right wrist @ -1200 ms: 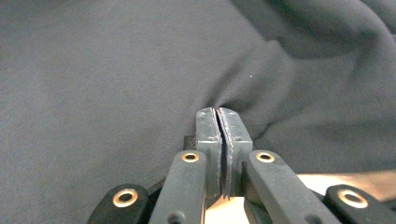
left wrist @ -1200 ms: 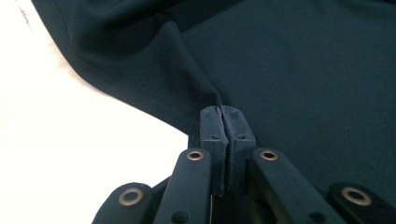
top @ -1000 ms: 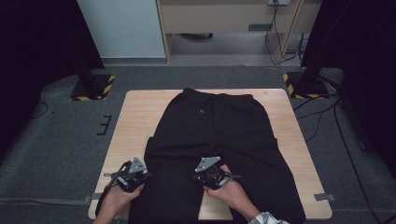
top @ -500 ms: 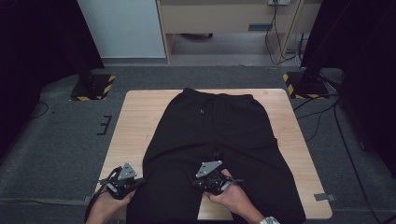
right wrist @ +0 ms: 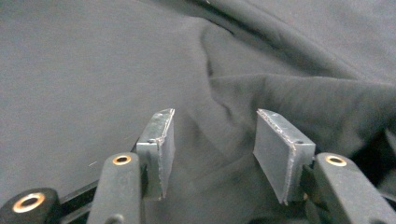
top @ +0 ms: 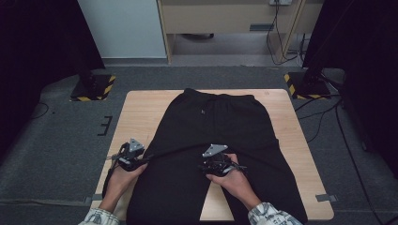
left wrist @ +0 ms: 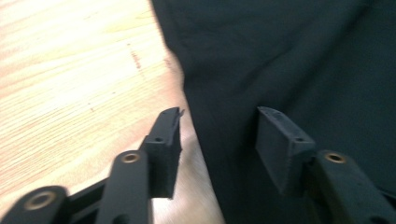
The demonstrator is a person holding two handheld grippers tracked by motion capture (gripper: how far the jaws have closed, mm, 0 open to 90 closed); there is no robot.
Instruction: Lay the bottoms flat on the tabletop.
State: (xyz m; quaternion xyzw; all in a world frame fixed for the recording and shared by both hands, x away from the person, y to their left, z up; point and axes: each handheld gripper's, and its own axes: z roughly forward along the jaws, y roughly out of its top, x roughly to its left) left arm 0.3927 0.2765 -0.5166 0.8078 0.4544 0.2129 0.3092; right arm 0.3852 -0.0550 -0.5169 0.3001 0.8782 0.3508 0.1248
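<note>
1. Both tools have let go since the earlier frames: jaws were pinched on the black trousers (top: 211, 140), now they have just been opening, and both hands have slid along the cloth. Nothing is gripped between either pair.
2. Left tool (top: 141, 161) sits at the trousers' left edge, near the counter's front-left side. In the left gripper view (left wrist: 219, 135) the jaws are spread, straddling the line where black cloth (left wrist: 289, 60) meets bare wood (left wrist: 70, 70); the pads press nothing.
3. Right tool (top: 213, 168) rests over the crotch area, between the two legs. In the right gripper view (right wrist: 212, 135) the jaws stand apart with a soft ridge of cloth (right wrist: 261, 93) lying between them, not pinched.
4. Trousers lie flat on the wooden counter (top: 141, 112), waistband at the far side, legs running toward the person and hanging over the near edge. Probably a spread-out or smoothing step; the left leg has likely just been dropped after a tug, which would explain the open jaws at its edge.
5. Around: grey carpet floor (top: 61, 154), two yellow-black striped stand bases (top: 91, 89) (top: 300, 86) by the far corners, a wooden cabinet (top: 225, 18) behind, cables (top: 328, 117) on the floor at right. Patterned sleeves (top: 267, 215) show at the bottom.
6. In the way: nothing on the counter blocks the hands. The wrinkle under the right tool looks like the one snag for a clean flat lay.
</note>
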